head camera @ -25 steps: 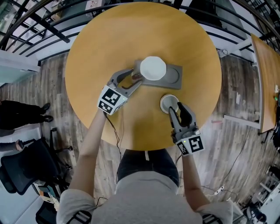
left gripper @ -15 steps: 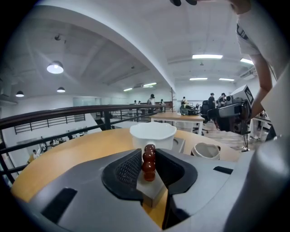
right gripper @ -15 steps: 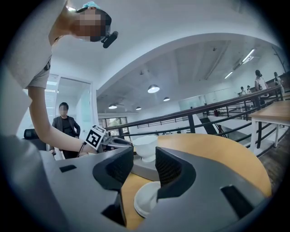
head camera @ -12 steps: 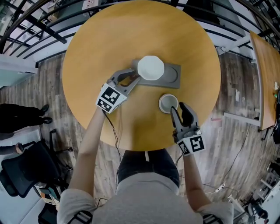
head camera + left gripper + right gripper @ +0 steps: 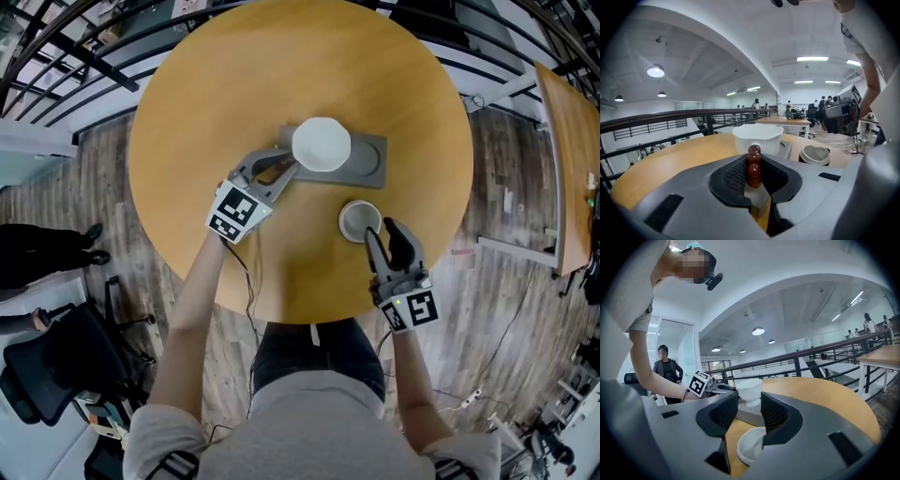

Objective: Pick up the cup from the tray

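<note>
Head view first: we are looking down on the round table, where the grey tray is carrying the white bowl-shaped cup at its left end. The left gripper is reaching in at that same end. Only the left gripper view is showing us what it has: jaws closing narrow on a brown beaded piece, pads touching both sides. In its own view the right gripper is standing wide with nothing pinched, a small cup sitting on the table just under one jaw.
</note>
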`<state>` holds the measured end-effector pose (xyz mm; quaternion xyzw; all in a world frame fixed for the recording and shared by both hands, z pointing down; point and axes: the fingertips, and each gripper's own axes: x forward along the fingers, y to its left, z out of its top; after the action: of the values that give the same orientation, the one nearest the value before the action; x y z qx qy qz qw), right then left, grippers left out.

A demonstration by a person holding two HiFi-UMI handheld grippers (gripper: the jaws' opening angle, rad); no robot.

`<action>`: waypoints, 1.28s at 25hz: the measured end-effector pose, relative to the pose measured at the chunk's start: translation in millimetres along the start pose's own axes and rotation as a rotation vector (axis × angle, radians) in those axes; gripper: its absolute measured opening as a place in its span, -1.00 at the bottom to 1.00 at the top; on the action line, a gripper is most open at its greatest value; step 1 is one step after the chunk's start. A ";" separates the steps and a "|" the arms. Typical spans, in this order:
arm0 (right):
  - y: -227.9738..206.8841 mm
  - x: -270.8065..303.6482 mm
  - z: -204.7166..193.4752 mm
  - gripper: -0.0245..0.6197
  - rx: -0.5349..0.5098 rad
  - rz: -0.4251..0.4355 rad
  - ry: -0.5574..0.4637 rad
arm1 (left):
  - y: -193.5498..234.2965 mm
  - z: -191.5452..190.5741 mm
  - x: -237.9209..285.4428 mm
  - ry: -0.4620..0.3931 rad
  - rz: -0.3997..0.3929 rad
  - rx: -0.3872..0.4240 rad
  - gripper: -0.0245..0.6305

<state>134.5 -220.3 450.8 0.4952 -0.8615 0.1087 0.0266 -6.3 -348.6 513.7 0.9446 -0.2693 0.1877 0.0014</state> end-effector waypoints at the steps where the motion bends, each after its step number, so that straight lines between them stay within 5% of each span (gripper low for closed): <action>1: -0.3 0.3 -0.1 -0.50 0.000 0.000 0.001 | 0.3 -0.1 0.1 -0.002 0.001 -0.002 -0.76; 32: -9.6 -3.5 -1.3 -0.50 0.069 -0.023 -0.020 | -8.7 19.5 -8.2 -0.085 0.084 -0.095 -0.80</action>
<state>144.5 -221.7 453.1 0.5066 -0.8518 0.1333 0.0021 -1.4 -339.0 493.5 0.9384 -0.3172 0.1342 0.0270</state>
